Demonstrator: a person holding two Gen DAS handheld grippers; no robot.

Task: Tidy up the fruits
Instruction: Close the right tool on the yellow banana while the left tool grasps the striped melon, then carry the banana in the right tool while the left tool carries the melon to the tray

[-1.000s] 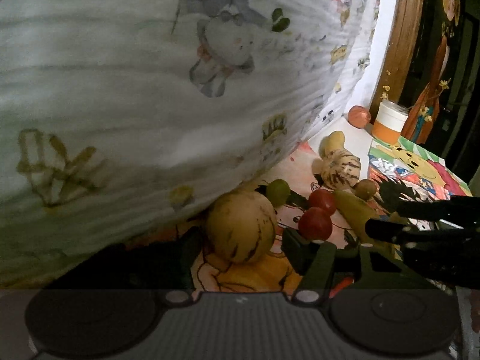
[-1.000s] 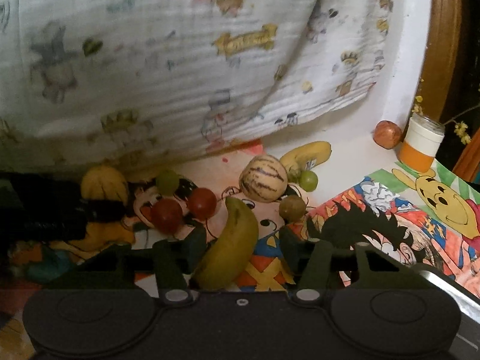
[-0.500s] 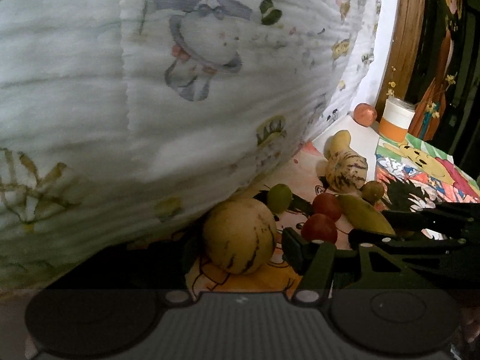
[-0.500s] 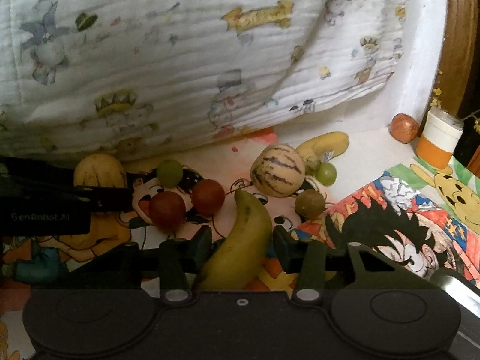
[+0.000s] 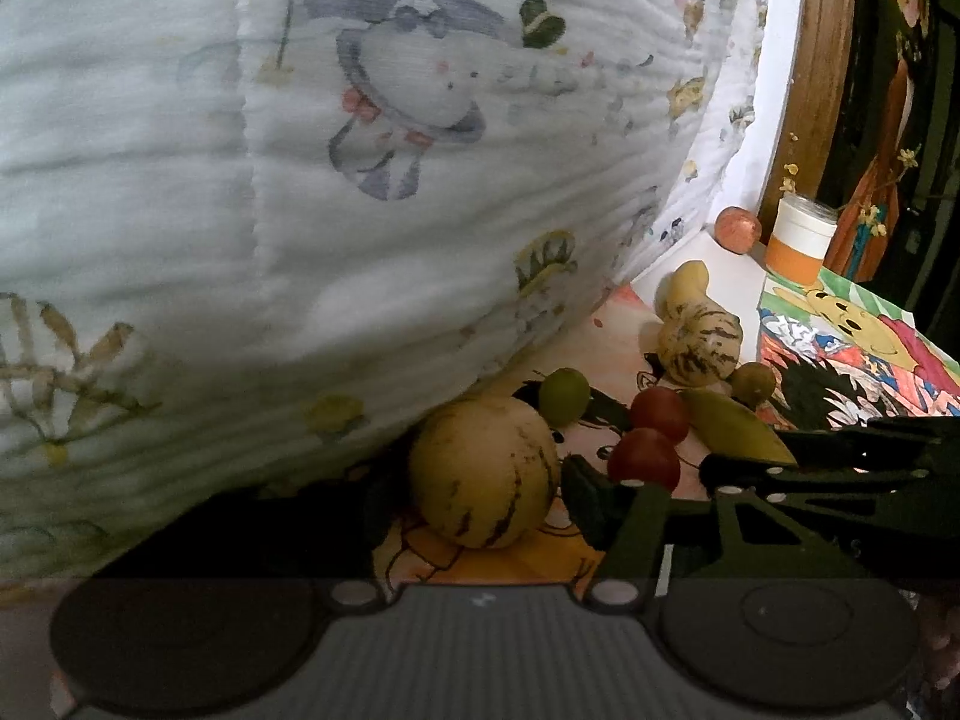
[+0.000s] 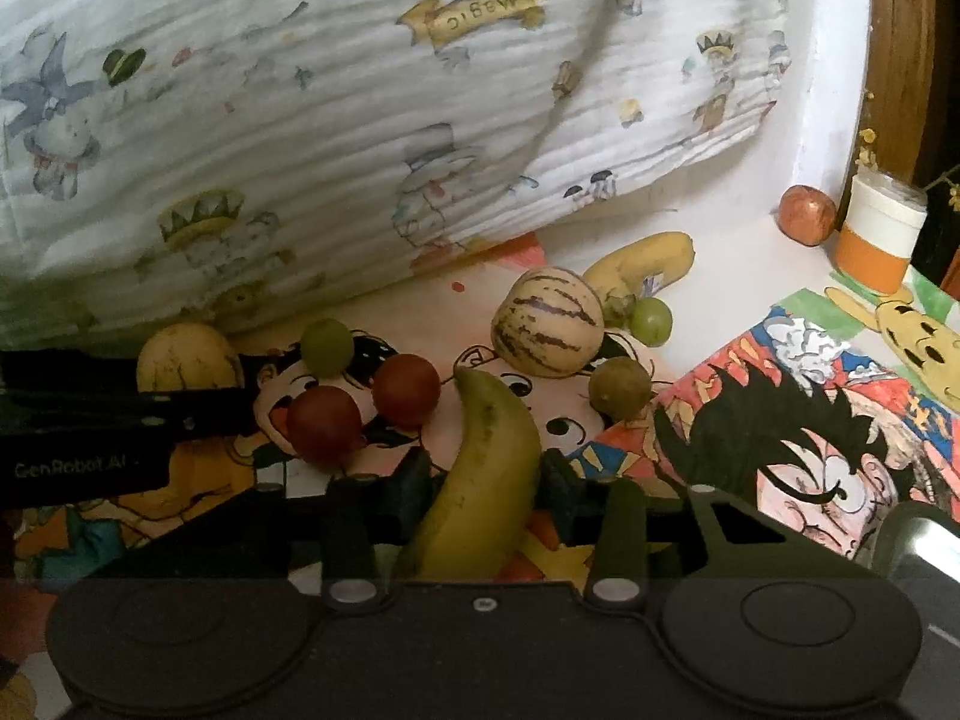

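A yellow melon (image 5: 486,474) with dark streaks lies on the cartoon mat (image 5: 498,558). My left gripper (image 5: 486,495) is closing on it; the right pad touches its side and the left finger sits in shadow against the other. A greenish banana (image 6: 486,456) lies between the fingers of my right gripper (image 6: 486,483), whose jaws are closing with both pads on its flanks. Two red fruits (image 6: 324,423) (image 6: 405,390) and a green one (image 6: 327,345) sit between the grippers. The left gripper (image 6: 120,414) also shows at the left edge of the right wrist view.
A printed quilt (image 6: 360,120) overhangs the mat right behind the fruit. Farther back lie a striped melon (image 6: 546,321), a second banana (image 6: 642,261), a green fruit (image 6: 651,321) and a brownish one (image 6: 618,387). A red apple (image 6: 807,216) and an orange-and-white cup (image 6: 879,234) stand by the wall.
The right gripper's fingers have drawn in from either side until they meet the banana. The left gripper's fingers have narrowed slightly around the yellow melon. Neither fruit has shifted.
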